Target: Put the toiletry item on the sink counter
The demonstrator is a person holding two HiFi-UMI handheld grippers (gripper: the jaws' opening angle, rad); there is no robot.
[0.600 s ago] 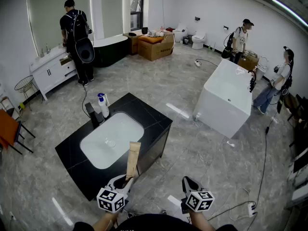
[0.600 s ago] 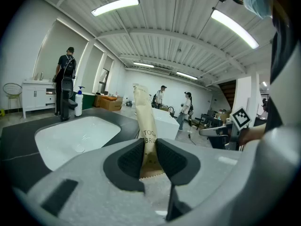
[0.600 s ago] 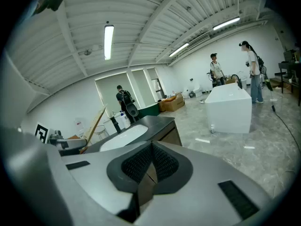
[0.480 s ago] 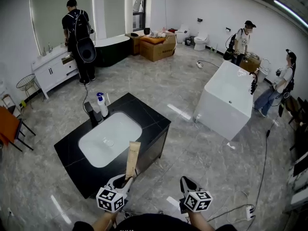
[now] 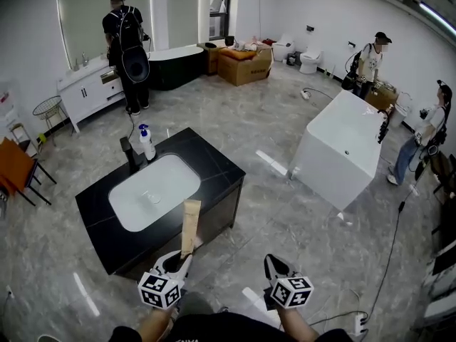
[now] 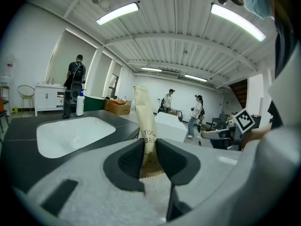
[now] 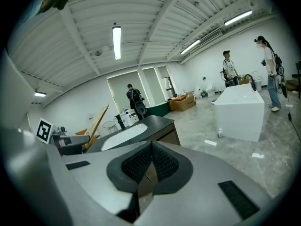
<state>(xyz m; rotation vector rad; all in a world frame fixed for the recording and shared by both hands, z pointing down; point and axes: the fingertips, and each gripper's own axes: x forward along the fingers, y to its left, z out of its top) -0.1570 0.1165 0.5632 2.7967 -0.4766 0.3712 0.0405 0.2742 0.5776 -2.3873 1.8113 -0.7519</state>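
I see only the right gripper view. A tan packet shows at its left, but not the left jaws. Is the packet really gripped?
Observer: Yes. In the left gripper view both pads of the left gripper press the lower end of the tan packet, which stands upright.
Operator: What is printed on it?
Observer: Only "TOO" and "BRU" show above the pads.
Operator: Is it over the counter already?
Observer: In the head view the gripper seems short of the black counter's near edge; only the packet's top overlaps it.
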